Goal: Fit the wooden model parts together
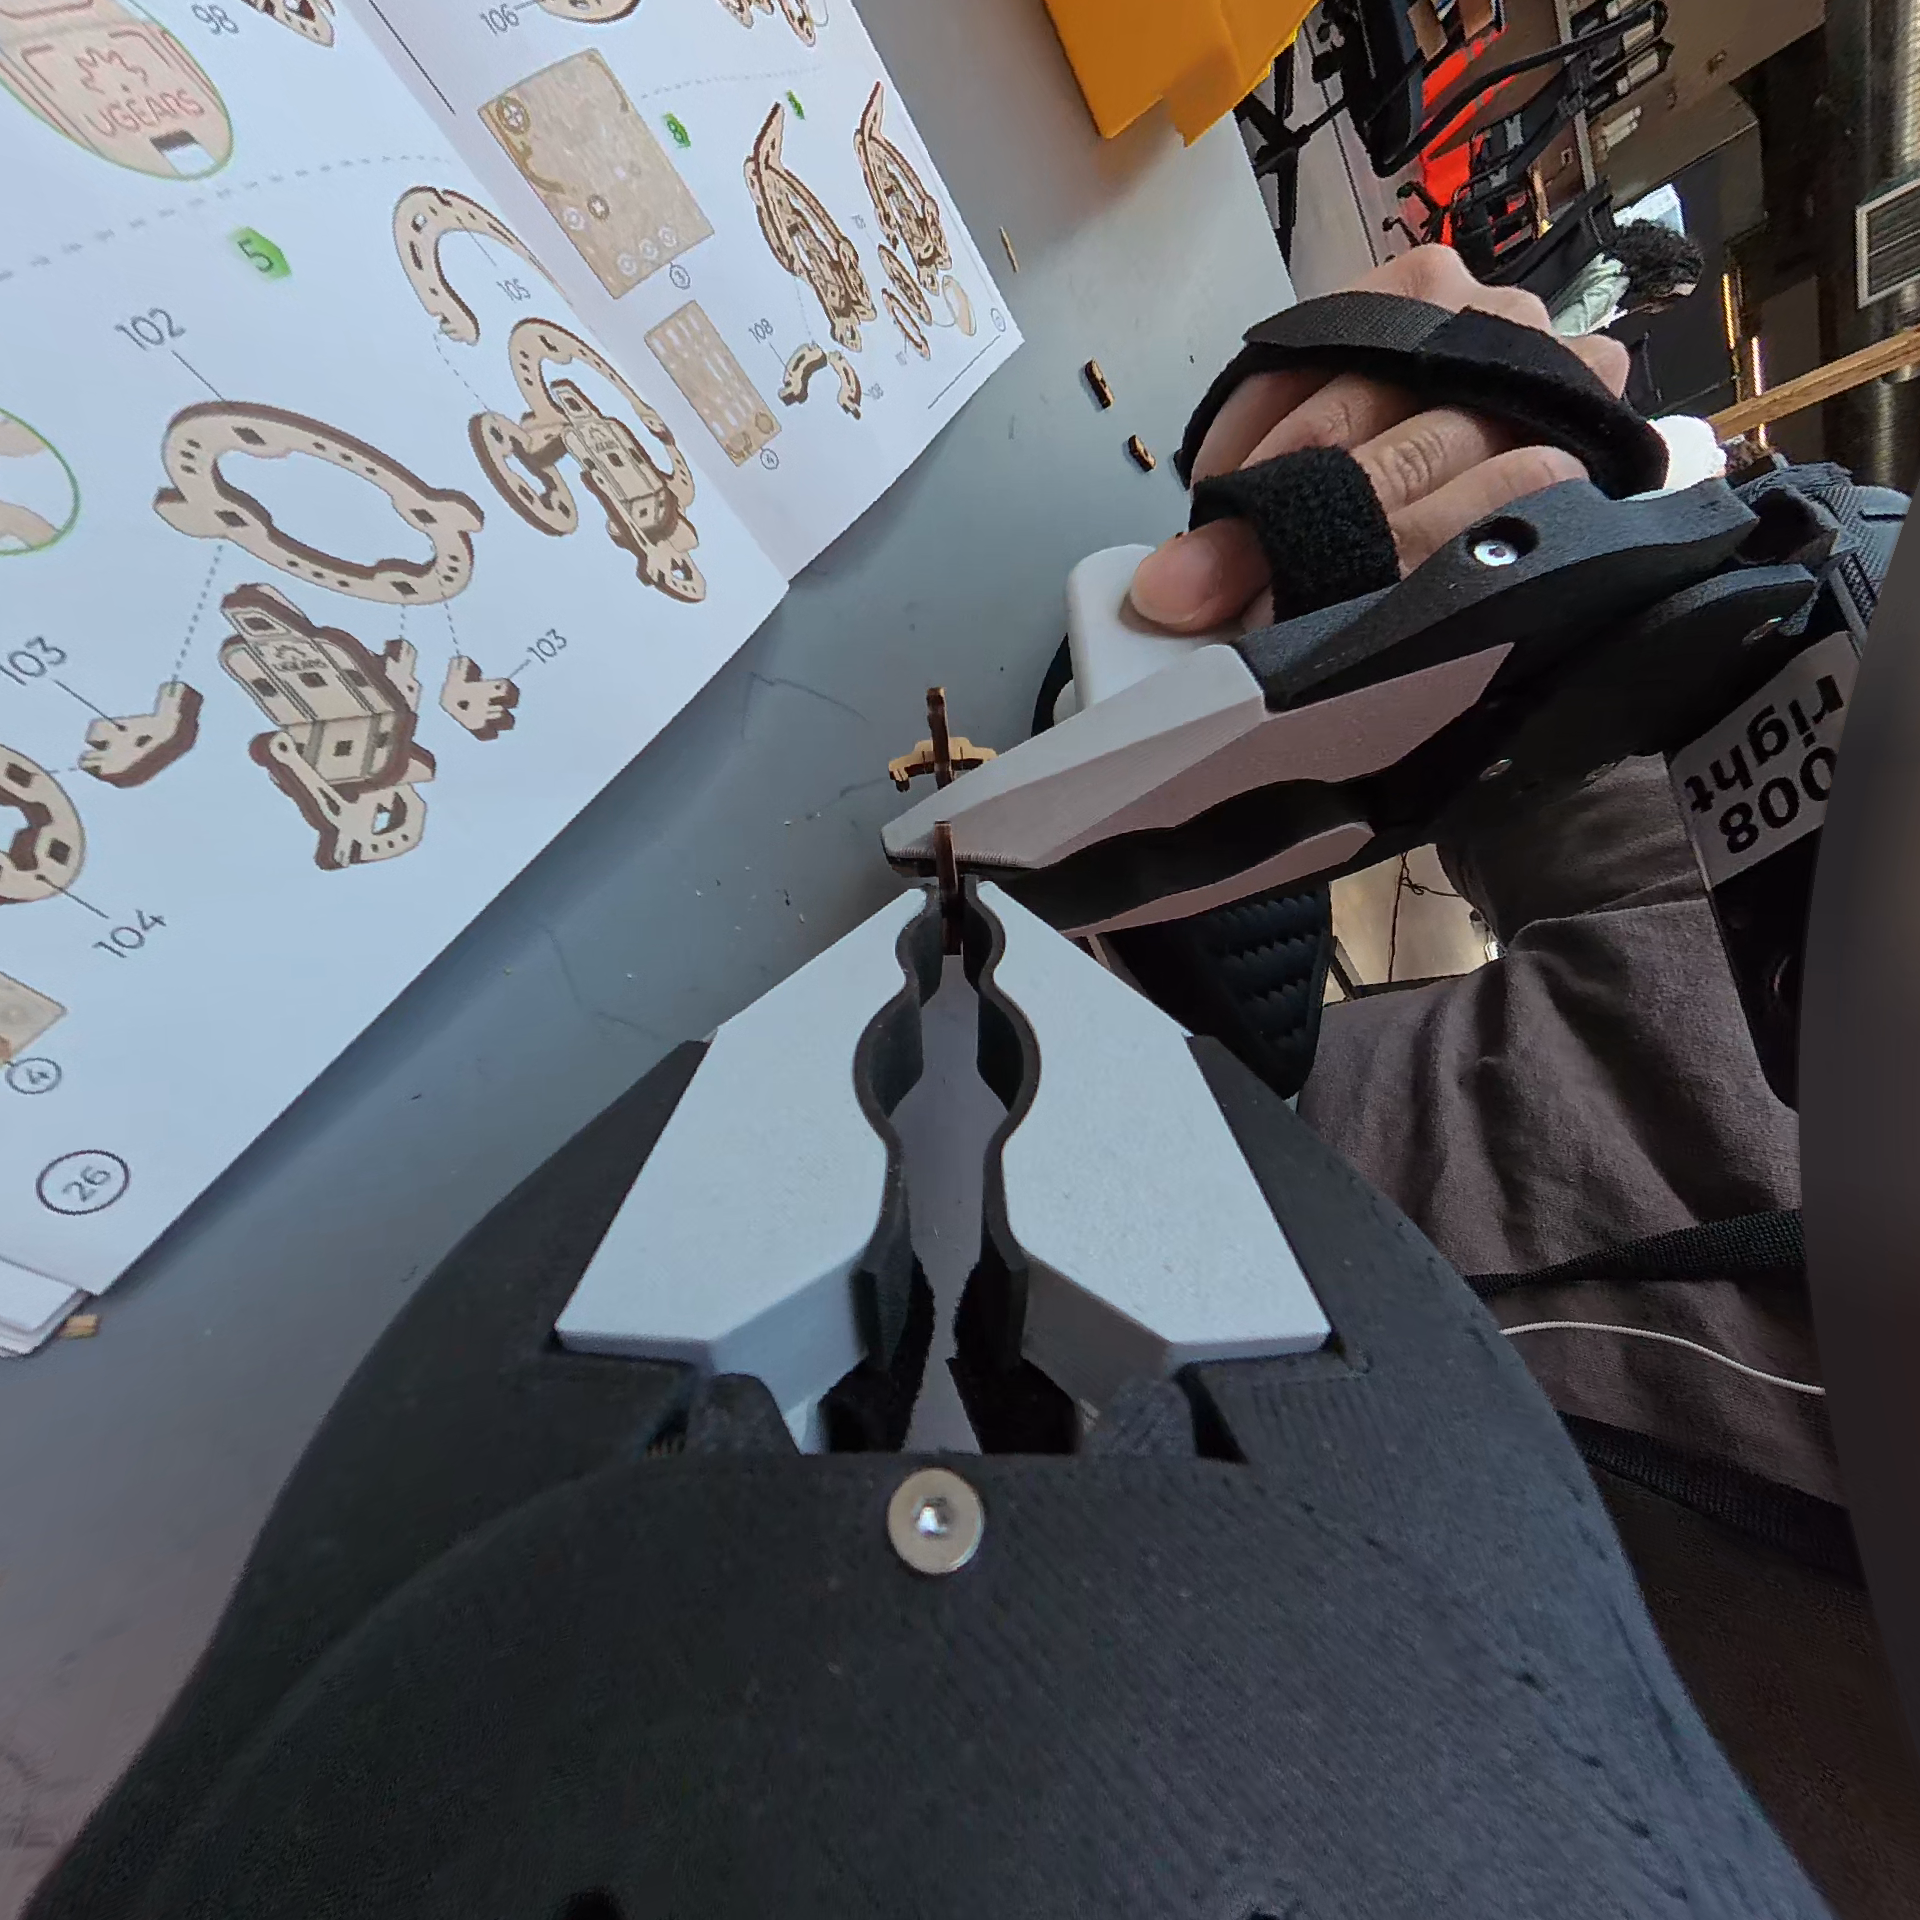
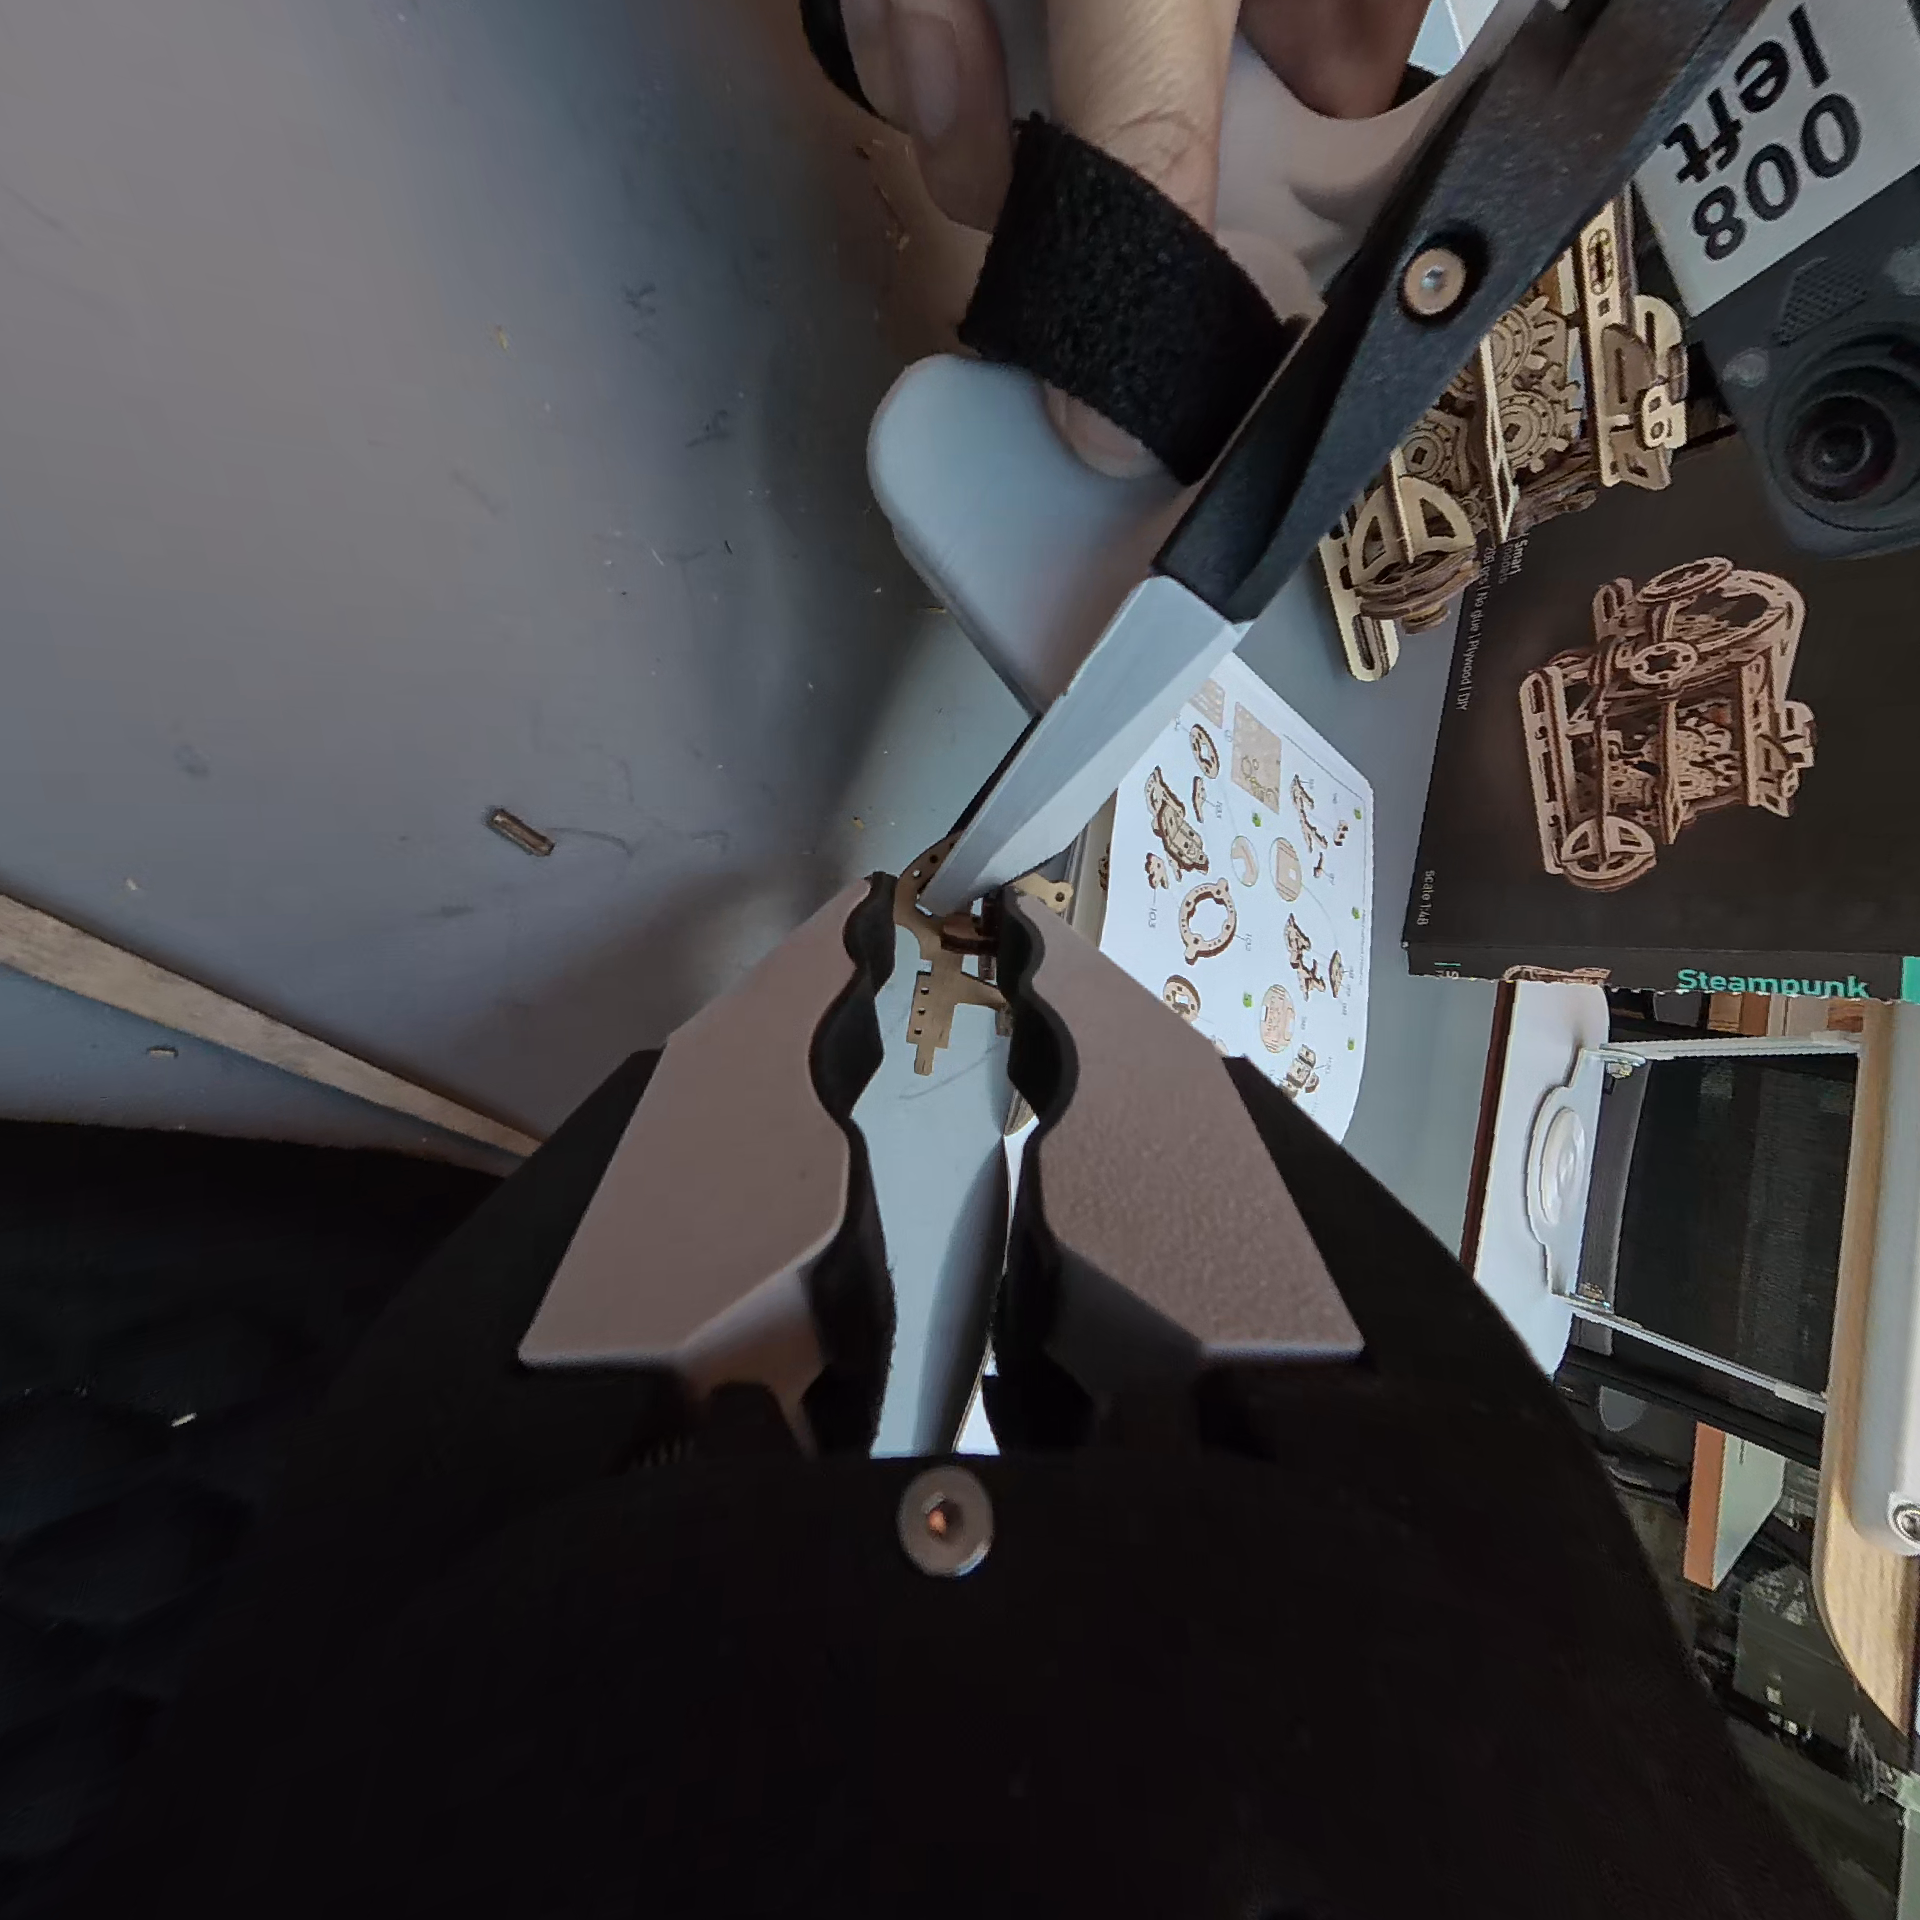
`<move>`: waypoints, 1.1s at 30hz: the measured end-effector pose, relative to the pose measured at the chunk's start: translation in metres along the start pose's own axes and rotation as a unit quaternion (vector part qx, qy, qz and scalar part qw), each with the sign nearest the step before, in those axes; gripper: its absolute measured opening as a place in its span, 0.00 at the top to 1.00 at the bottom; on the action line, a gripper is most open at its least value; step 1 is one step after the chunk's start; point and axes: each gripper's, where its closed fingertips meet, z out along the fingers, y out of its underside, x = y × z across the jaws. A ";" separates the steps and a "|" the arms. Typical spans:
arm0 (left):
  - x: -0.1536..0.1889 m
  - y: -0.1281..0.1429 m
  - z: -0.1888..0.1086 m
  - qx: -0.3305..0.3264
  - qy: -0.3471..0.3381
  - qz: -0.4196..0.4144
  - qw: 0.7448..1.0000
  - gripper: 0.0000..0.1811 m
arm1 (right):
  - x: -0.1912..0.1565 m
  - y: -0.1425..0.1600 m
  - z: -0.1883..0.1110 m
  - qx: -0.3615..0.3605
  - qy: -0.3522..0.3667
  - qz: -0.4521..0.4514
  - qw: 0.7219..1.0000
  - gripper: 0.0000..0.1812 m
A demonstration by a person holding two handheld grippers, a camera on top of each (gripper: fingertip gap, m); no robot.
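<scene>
My left gripper (image 1: 948,896) is shut on a thin dark wooden strip (image 1: 945,883), seen edge-on between its tips. My right gripper (image 2: 940,914) is shut on a small flat wooden part with notched tabs (image 2: 940,1003) that lies between its jaws. The two grippers meet tip to tip above the grey table (image 1: 644,935). In the right wrist view the left gripper (image 2: 935,888) comes in from the upper right, and its curved strip (image 2: 920,860) touches the held part. In the left wrist view the right gripper (image 1: 899,836) comes from the right with a cross-shaped wooden bit (image 1: 938,753) just beyond it.
An open instruction booklet (image 1: 364,520) lies at the left, also in the right wrist view (image 2: 1236,883). A black kit box (image 2: 1662,727) and a built wooden model (image 2: 1507,468) stand behind. Loose wooden bits (image 1: 1099,382) and a yellow object (image 1: 1164,52) lie on the table. My left and right fingertips are right by each other. The built wooden model (image 2: 1507,468) is about equally far from each gripper, around 20 cm.
</scene>
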 end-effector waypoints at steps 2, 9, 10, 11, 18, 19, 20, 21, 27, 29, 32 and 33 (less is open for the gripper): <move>0.000 0.000 0.000 -0.002 0.000 0.001 1.000 1.00 | -0.001 0.000 0.000 0.001 0.000 -0.002 1.000 0.91; -0.001 -0.003 -0.001 0.010 0.001 0.004 1.000 1.00 | 0.003 0.001 0.001 0.011 -0.008 0.035 0.999 0.90; 0.000 -0.004 -0.002 0.014 0.002 0.004 1.000 1.00 | 0.005 0.001 0.000 0.016 -0.009 0.048 0.999 0.90; 0.000 -0.004 -0.002 0.013 0.003 0.005 1.000 1.00 | 0.005 0.000 0.000 0.024 -0.014 0.053 0.998 0.90; 0.000 -0.002 0.002 0.003 -0.013 0.026 1.000 1.00 | -0.001 0.002 -0.001 0.032 -0.035 0.060 0.997 0.90; 0.000 0.000 0.003 -0.001 -0.010 0.024 1.000 1.00 | -0.003 0.001 -0.001 0.034 -0.042 0.064 0.996 0.90; 0.000 0.000 0.003 -0.001 -0.009 0.023 1.000 1.00 | -0.004 0.001 -0.001 0.033 -0.047 0.067 0.996 0.90; 0.000 0.001 0.004 -0.003 -0.009 0.024 1.000 1.00 | -0.004 0.001 -0.001 0.032 -0.049 0.068 0.996 0.90; -0.001 0.002 0.005 -0.009 -0.017 0.031 0.999 0.99 | -0.007 0.002 0.000 0.024 -0.046 0.054 0.997 0.91; -0.001 0.000 0.003 0.000 -0.013 0.026 1.000 1.00 | -0.003 0.002 0.000 0.024 -0.033 0.051 0.998 0.91; 0.001 -0.005 -0.003 0.015 0.010 0.010 1.000 1.00 | 0.005 -0.003 -0.001 0.040 -0.004 0.047 0.998 0.90; 0.002 -0.007 -0.005 0.023 0.019 0.003 1.000 1.00 | 0.008 -0.004 -0.003 0.044 0.003 0.051 0.998 0.90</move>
